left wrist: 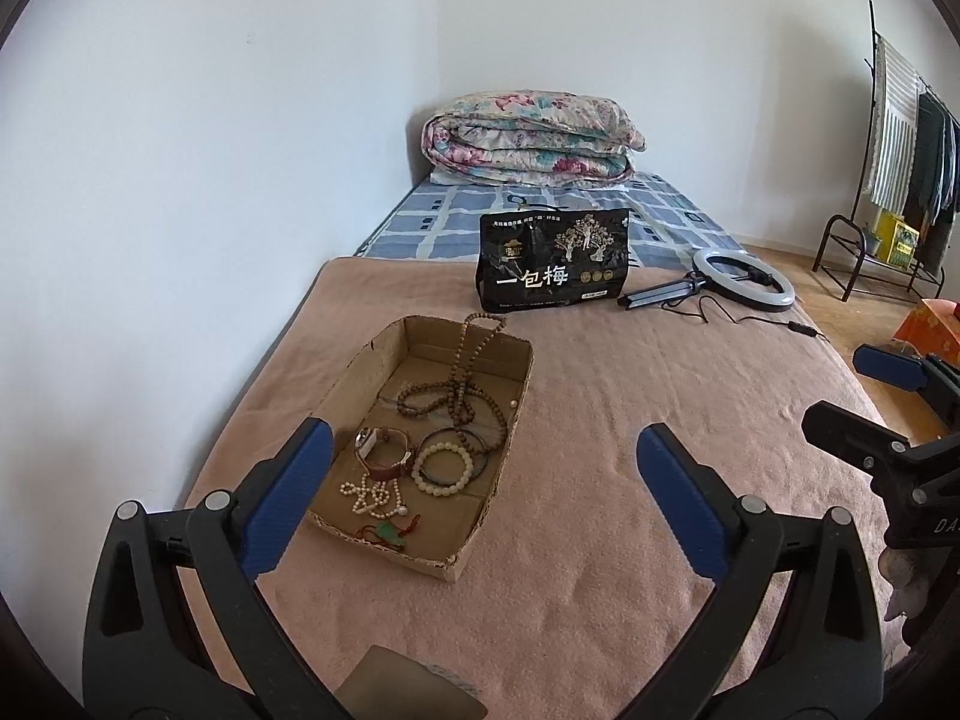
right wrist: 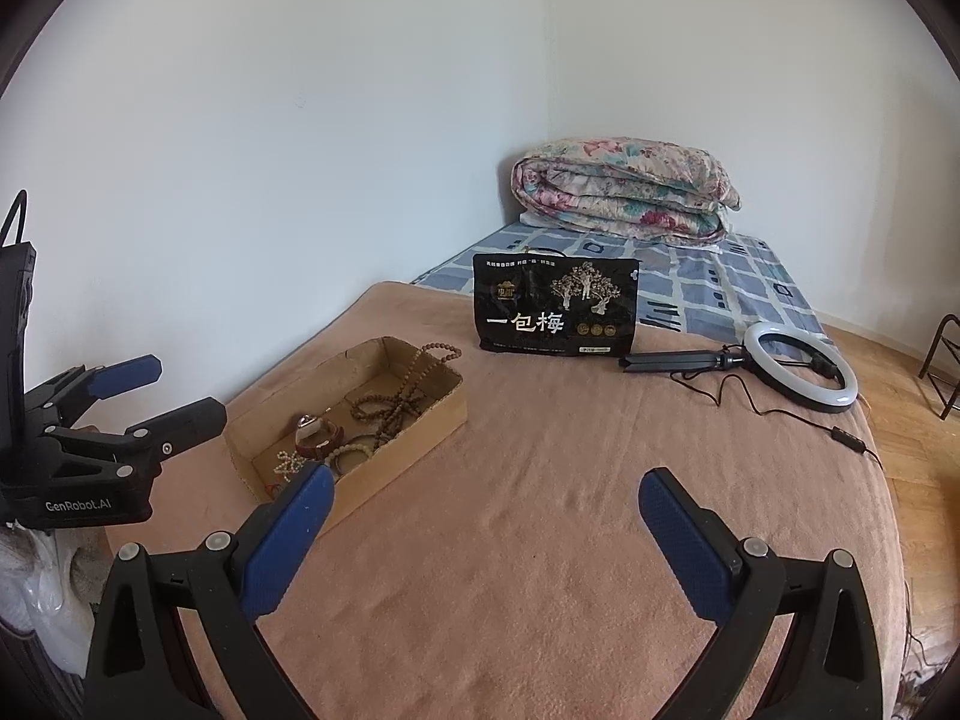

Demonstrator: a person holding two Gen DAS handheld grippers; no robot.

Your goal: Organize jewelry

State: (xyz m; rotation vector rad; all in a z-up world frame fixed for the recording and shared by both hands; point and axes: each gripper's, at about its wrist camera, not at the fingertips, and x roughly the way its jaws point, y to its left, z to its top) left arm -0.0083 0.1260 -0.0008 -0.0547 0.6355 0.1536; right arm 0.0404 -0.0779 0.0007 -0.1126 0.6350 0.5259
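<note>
- Pointing forward and downward over the pink blanket (left wrist: 600,396), the left gripper (left wrist: 485,491) has its jaws spread to full width; nothing sits between the blue pads (left wrist: 288,498).
- Its left pad overlaps the near left corner of the cardboard tray (left wrist: 521,360) in the left wrist view; contact cannot be confirmed.
- The right gripper (right wrist: 486,531) holds a similar downward pitch, beside the tray on its right, jaws wide apart and empty above bare blanket.
- In the right wrist view, the left gripper (right wrist: 165,393) appears at the left edge, fingers parted, near the tray's near end.
- The tray lies flat on the blanket, near the wall side of the bed.
- Tray contents: a long brown bead necklace (left wrist: 465,384) draped over the far rim, a watch (left wrist: 381,450) with a brown strap, a pale bead bracelet (left wrist: 443,467), a white pearl strand (left wrist: 369,495) and a green pendant (left wrist: 390,537) on red cord.
- A black snack bag (left wrist: 553,267) and a ring light (left wrist: 744,285) lie well beyond the tray.
</note>
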